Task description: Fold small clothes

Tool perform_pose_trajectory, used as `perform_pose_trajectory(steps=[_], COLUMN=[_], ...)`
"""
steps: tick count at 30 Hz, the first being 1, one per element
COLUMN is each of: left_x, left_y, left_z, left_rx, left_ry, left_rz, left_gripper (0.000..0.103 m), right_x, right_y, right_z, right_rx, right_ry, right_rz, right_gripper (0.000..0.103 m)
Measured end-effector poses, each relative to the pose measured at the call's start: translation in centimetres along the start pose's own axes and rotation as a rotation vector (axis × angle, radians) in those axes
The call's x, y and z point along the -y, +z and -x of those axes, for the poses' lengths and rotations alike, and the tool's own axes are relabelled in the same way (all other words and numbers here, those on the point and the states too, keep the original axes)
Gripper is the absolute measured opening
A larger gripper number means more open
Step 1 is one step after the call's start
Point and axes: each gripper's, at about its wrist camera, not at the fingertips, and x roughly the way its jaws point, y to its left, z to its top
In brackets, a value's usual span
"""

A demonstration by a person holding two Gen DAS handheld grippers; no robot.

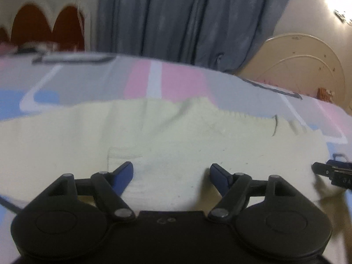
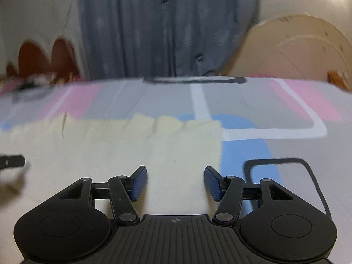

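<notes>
A pale yellow small garment (image 1: 167,136) lies flat on the patterned bedsheet (image 1: 88,79), a stitched pocket outline showing near its middle. My left gripper (image 1: 171,171) hovers over its near part, open, blue pads apart with only cloth beneath. In the right wrist view the same garment (image 2: 136,149) fills the left and centre, its right edge running straight down. My right gripper (image 2: 175,181) stands open above that right portion, nothing pinched. The right gripper's fingers (image 1: 330,171) show at the left view's right edge; the left gripper's finger (image 2: 13,161) shows at the right view's left edge.
The bedsheet (image 2: 253,101) has grey, pink, blue patches with white and black lines. A blue-grey curtain (image 1: 193,17) hangs behind the bed. A cream rounded headboard (image 1: 303,66) stands at the right. Dark red arched shapes (image 1: 46,26) sit at the far left.
</notes>
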Motion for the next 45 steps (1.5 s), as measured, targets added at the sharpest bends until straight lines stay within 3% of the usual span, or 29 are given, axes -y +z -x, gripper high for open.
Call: perform_pose_trajectory(steps=[3,5,11,17,22,23,25,28,29,32,35,41,45], left_x=[0.4,0.7,1.8,1.0,0.1,0.1,0.1,-0.9,-1.5,-4.2,-7.5,-14.4,-17.6], left_y=[-0.3,-0.4,-1.0,1.2,3.1,3.1,2.9,2.0,1.8,1.0,0.4,-0.8,-1.5], left_z=[-0.1,-0.2,-0.6,-1.2,-2.1,-2.1,-1.6,0.2,0.8,3.2,5.2,7.7,9.1], left_rx=[-0.003,-0.002,-0.026,-0.152,-0.244,-0.243,-0.218,-0.172,-0.164,-0.131,-0.100,-0.103,-0.097], left_ry=[-0.006,-0.012,0.005,-0.009,-0.041,-0.037,-0.013,0.002,0.011,0.043,0.097,0.178,0.242], left_rz=[-0.041,-0.062,-0.117,-0.010,0.035,0.052,0.073,0.087,0.091,0.107,0.156,0.307,0.353], left_gripper=[0.090,0.098,0.103,0.103,0.102,0.102,0.091,0.086,0.086,0.087,0.089,0.089,0.089], right_x=[0.0,-0.1,0.1,1.0,1.8,1.8,1.5,0.0,-0.4,-1.9,-3.2,-11.0,-16.6], right_y=[-0.4,-0.6,-0.8,1.4,3.9,4.5,4.8,3.4,3.0,2.5,2.7,3.5,3.7], right_z=[-0.5,-1.1,-1.8,-2.5,-1.5,-1.5,-1.3,-2.0,-2.3,-2.0,-1.1,-0.7,-1.0], right_rx=[0.003,-0.036,-0.064,-0.183,-0.104,-0.101,-0.080,-0.092,-0.103,-0.084,-0.075,-0.067,-0.067], right_ry=[-0.004,0.027,0.046,0.101,0.036,0.044,0.069,0.076,0.076,0.036,0.075,0.174,0.230], right_rz=[0.010,0.013,-0.003,0.037,0.054,0.049,-0.002,-0.057,-0.062,-0.031,-0.067,0.056,0.126], right_gripper=[0.067,0.103,0.103,0.103,0.103,0.103,0.101,0.073,0.071,0.071,0.071,0.071,0.071])
